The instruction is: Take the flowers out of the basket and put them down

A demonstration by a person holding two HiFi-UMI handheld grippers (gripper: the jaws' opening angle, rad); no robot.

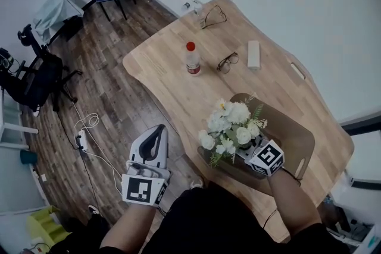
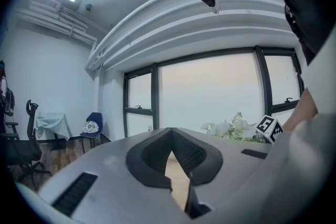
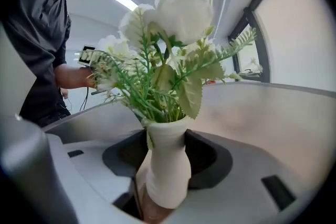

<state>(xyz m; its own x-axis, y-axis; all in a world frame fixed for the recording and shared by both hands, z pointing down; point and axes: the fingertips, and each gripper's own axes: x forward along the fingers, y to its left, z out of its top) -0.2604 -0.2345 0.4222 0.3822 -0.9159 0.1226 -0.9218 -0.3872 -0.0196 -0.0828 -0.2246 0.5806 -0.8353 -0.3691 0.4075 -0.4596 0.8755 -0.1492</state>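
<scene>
A bunch of white flowers [image 1: 232, 125] with green leaves stands in a slim white vase [image 3: 165, 165], over the brown basket [image 1: 300, 140] at the table's near right. My right gripper [image 1: 241, 149] reaches in from below the bunch, its jaws on either side of the vase and pressing on its neck [image 3: 167, 157]. The vase's foot is hidden between the jaws. My left gripper [image 1: 159, 131] hangs left of the table's edge, over the floor, with its fingertips together and nothing in them [image 2: 171, 136]. In the left gripper view the flowers [image 2: 228, 128] show far off to the right.
On the wooden table [image 1: 172, 80] stand a red-capped bottle [image 1: 191, 59], a pair of glasses [image 1: 227, 62], a white block [image 1: 253, 55] and a second pair of glasses [image 1: 213, 16]. A power strip with a cable [image 1: 83, 140] lies on the floor to the left, beyond it an office chair [image 1: 36, 77].
</scene>
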